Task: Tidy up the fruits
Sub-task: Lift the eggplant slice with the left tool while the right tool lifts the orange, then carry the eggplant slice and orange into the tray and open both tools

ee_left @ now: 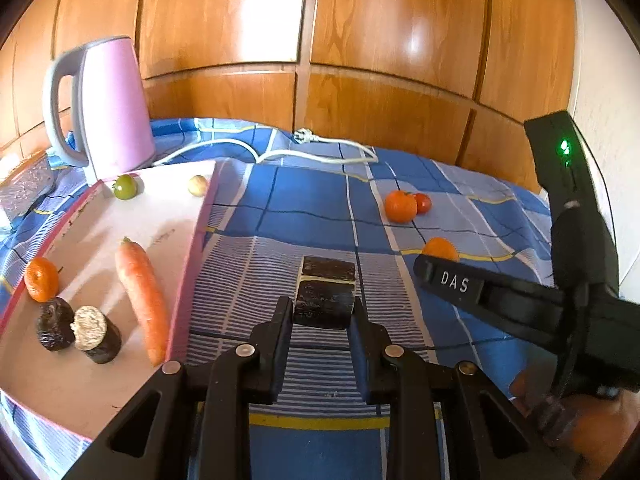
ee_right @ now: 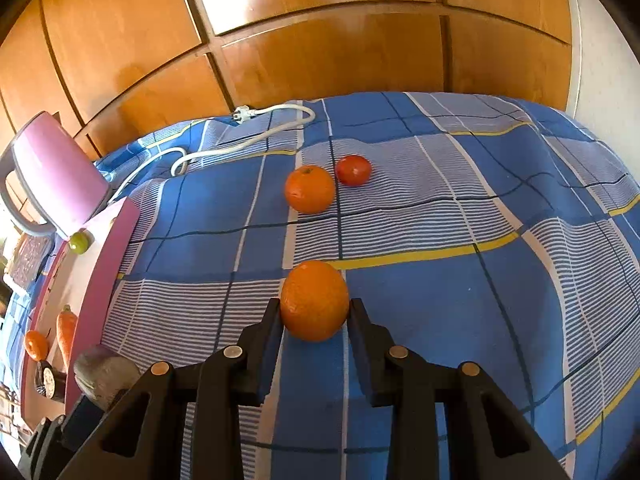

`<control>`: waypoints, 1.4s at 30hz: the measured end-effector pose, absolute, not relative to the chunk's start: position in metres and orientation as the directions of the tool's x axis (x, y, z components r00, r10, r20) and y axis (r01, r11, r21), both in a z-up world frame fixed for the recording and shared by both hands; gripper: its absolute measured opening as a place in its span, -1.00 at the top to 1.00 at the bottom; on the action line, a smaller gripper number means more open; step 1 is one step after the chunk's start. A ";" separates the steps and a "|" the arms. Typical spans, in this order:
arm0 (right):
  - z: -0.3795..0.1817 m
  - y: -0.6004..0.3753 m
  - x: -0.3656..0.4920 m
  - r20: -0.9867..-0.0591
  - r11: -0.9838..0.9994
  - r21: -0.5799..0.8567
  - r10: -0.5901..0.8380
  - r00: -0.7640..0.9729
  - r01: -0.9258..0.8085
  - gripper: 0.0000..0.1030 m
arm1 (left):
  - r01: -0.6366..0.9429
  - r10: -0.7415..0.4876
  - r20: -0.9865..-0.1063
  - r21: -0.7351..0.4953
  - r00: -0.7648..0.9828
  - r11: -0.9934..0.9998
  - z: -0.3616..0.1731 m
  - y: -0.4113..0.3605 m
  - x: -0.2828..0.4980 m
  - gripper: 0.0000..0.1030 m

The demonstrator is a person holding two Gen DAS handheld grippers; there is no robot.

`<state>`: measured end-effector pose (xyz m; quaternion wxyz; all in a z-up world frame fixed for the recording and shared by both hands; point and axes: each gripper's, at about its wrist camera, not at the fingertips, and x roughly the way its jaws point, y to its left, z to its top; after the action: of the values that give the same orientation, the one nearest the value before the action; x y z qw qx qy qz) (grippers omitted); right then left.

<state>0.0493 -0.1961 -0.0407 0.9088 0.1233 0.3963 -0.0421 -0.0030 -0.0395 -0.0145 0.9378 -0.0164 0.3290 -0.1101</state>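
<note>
1. The nearest orange (ee_right: 314,300) sits on the blue checked cloth (ee_right: 440,320), between the fingertips of the right gripper (ee_right: 314,312). Both pads appear to touch its sides, so the jaws look closed on it, though whether it is lifted I cannot tell.
2. The left gripper (ee_left: 323,312) brackets a dark block-shaped piece (ee_left: 325,298) on the cloth, just right of the pink tray (ee_left: 192,240). Its pads sit at the block's flanks; firm contact is not clear.
3. The step in hand seems to be the pick-up. I judge the next move is carrying the orange left to the tray, which needs a gentle squeeze, since round fruit rolls.
4. On the tray lie a carrot (ee_left: 142,300), a small orange (ee_left: 41,285), two dark stubs (ee_left: 78,330), a green fruit (ee_left: 125,187) and a pale one (ee_left: 197,185).
5. Well right of the tray, another orange (ee_right: 309,189) touches a red tomato (ee_right: 353,170).
6. Behind the tray stand a pink kettle (ee_left: 108,108) and its white cord (ee_left: 280,154); wood panelling (ee_left: 360,60) closes the room.
</note>
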 end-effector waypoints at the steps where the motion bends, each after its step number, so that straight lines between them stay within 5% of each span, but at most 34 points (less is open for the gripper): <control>1: -0.040 -0.195 0.049 -0.728 0.966 0.192 0.023 0.685 0.172 0.36 | 0.192 -0.218 -0.604 -0.108 0.767 0.975 -0.011 -0.037 -0.006 0.47; 24: -0.008 -0.135 0.019 -0.602 0.984 0.147 0.166 0.781 -0.096 0.36 | -0.013 -0.155 -0.516 -0.307 0.843 0.952 0.018 0.044 -0.024 0.47; 42: -0.002 -0.064 0.037 -0.539 0.929 0.187 0.369 0.757 -0.320 0.36 | -0.309 0.070 -0.518 -0.392 0.852 0.866 0.010 0.125 0.004 0.47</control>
<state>0.0367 -0.0639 -0.0019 0.9363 0.0417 0.2962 0.1839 0.0041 0.1252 0.0096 0.9326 -0.2378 0.2519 0.1015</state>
